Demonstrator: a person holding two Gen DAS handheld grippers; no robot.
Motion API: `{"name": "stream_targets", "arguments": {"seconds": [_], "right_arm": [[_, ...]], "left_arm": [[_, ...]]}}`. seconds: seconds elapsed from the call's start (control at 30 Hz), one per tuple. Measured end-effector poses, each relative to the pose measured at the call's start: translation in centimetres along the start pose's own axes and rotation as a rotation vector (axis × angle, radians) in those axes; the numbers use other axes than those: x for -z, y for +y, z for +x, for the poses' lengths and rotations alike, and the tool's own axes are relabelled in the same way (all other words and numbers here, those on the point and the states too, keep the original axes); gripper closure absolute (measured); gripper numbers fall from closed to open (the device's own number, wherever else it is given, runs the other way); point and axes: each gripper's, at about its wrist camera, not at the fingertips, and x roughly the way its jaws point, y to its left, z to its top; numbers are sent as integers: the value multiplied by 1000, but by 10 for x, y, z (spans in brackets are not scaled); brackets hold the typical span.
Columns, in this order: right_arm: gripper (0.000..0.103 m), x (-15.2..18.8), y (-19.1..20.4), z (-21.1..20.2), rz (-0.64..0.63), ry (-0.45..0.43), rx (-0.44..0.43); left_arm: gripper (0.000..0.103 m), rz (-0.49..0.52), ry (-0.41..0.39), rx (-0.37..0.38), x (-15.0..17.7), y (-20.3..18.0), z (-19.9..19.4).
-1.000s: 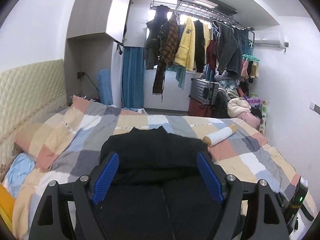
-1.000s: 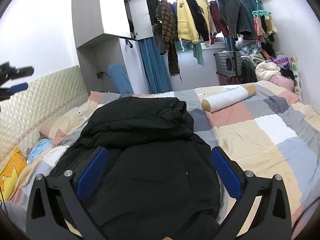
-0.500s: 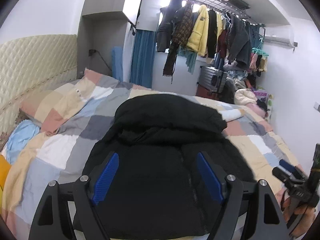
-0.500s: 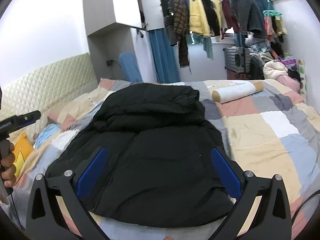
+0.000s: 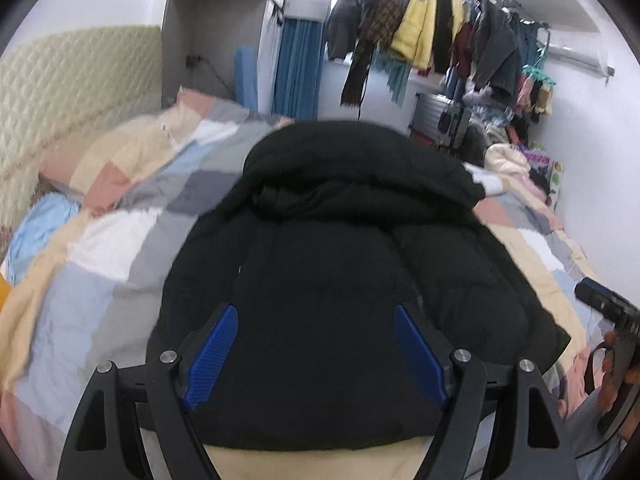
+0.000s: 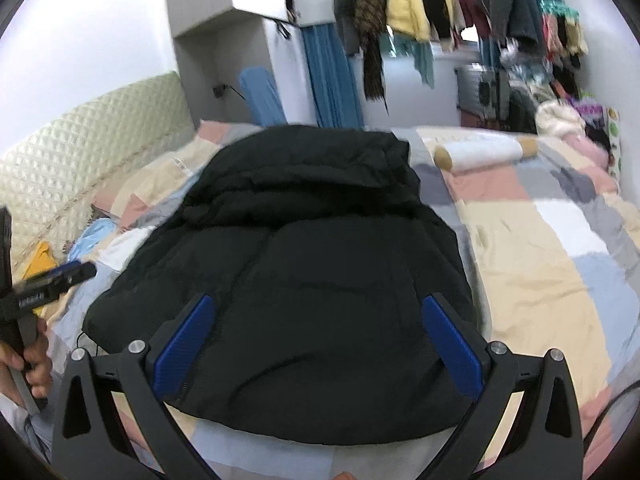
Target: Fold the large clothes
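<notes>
A black padded jacket (image 6: pixel 304 280) lies spread on the bed (image 6: pixel 532 288), its hem at the near edge and its hood (image 5: pixel 360 168) bunched toward the far side; the patchwork cover shows on both flanks of it. The left tongs (image 5: pixel 316 352) hang over the hem with their blue pads spread wide and nothing between them; the right tongs (image 6: pixel 316 340) are spread too, over the same near stretch of cloth, pinching nothing. In the right wrist view the left tongs show at the left margin, held in a hand (image 6: pixel 28 364), clear of the jacket's left side.

The step in hand looks like the approach before a first fold: the garment seems laid out flat enough and neither pair of tongs has cloth yet. The next move probably calls for each pair to go to its own side of the jacket, low at the hem or out at a sleeve, close on a firm pinch of the thick fabric and carry that side over the middle.

Room is good on the bed's right half, where bare cover runs out to a white bolster (image 6: pixel 484 152) lying well apart near the far right corner; on the left, pillows (image 5: pixel 120 168) and the quilted headboard (image 6: pixel 80 152) stand closer, so that side is tighter.
</notes>
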Motion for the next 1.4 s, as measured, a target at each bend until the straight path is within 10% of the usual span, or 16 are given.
{"name": "stream_targets", "arguments": {"seconds": [0.27, 0.47, 1.1, 1.4], "right_arm": [[0, -14, -53, 29, 79, 208, 76], [0, 15, -112, 68, 390, 443, 37], [14, 50, -132, 104, 599, 624, -48], [19, 28, -91, 74, 438, 451, -260]], "left_arm": [[23, 7, 65, -27, 11, 3, 20], [23, 7, 88, -32, 12, 4, 24], [23, -35, 157, -36, 18, 9, 40], [23, -31, 163, -40, 20, 9, 41]]}}
